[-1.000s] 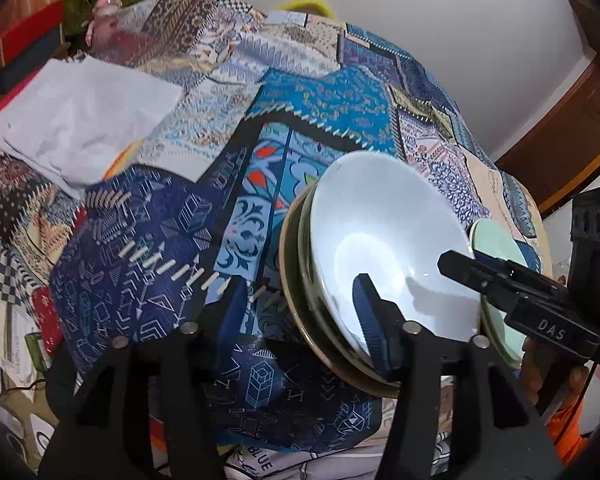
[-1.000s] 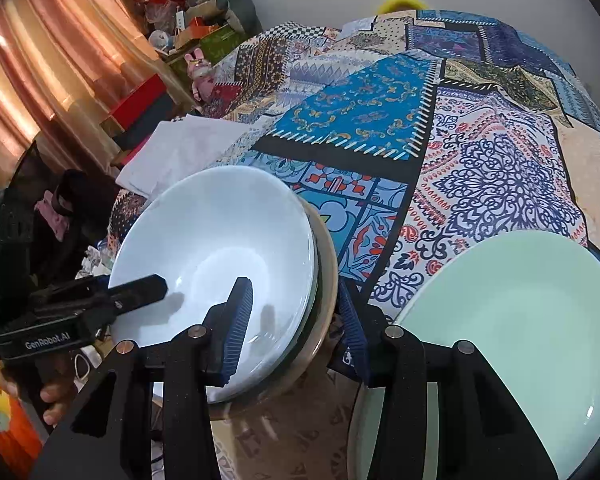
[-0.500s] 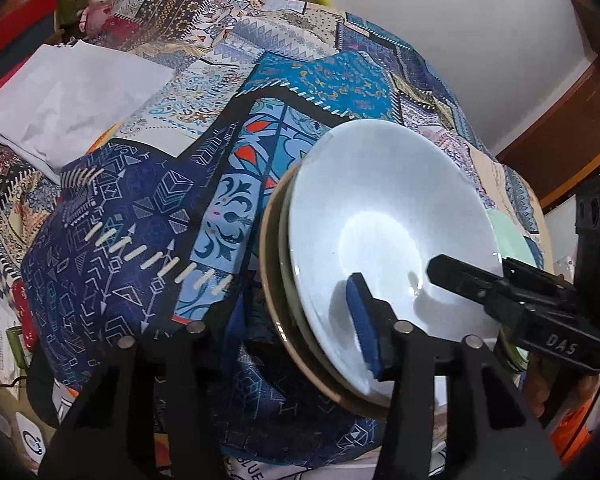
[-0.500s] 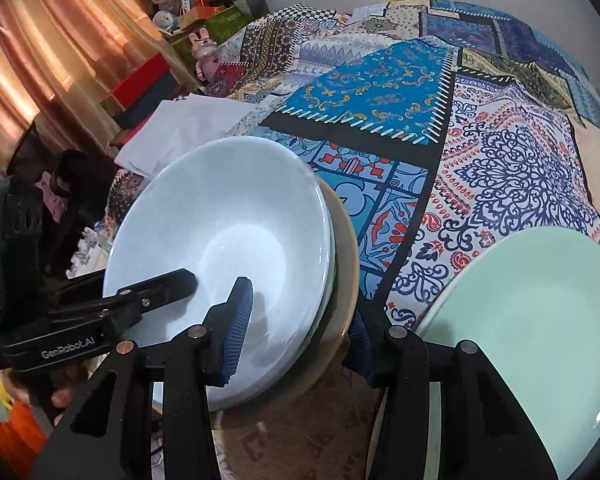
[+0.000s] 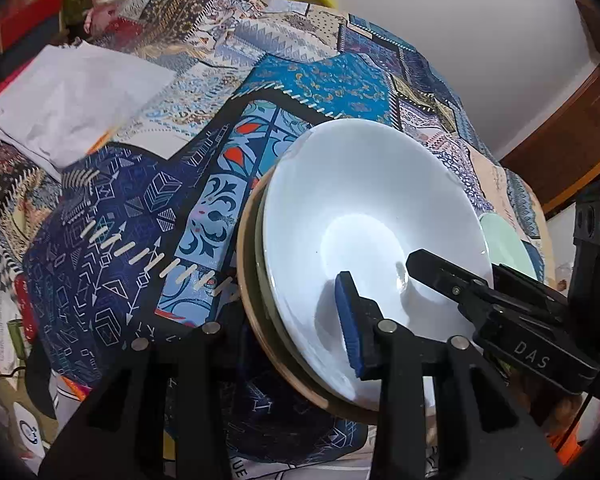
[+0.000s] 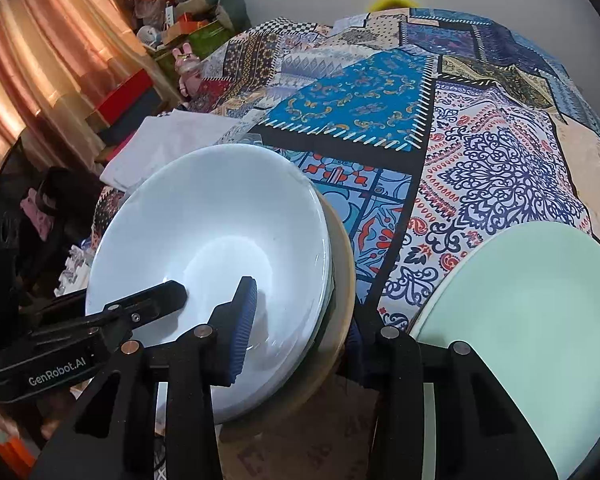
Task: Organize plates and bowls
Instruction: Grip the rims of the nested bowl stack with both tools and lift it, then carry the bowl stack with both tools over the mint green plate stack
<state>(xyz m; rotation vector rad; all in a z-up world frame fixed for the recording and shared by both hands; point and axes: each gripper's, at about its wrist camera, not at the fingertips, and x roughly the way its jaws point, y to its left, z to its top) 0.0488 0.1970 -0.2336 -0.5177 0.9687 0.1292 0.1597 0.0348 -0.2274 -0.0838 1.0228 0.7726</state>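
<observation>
Above patterned cloth [image 6: 496,168]: both grippers' jaws clamp rim of stacked bowls [image 5: 364,208], left gripper [image 5: 288,328], right gripper [image 6: 300,332].

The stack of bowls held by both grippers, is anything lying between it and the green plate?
Nothing visible does. Between the stack of bowls and the green plate only bare patchwork cloth shows. The left gripper and right gripper each straddle the stack's rim.
</observation>
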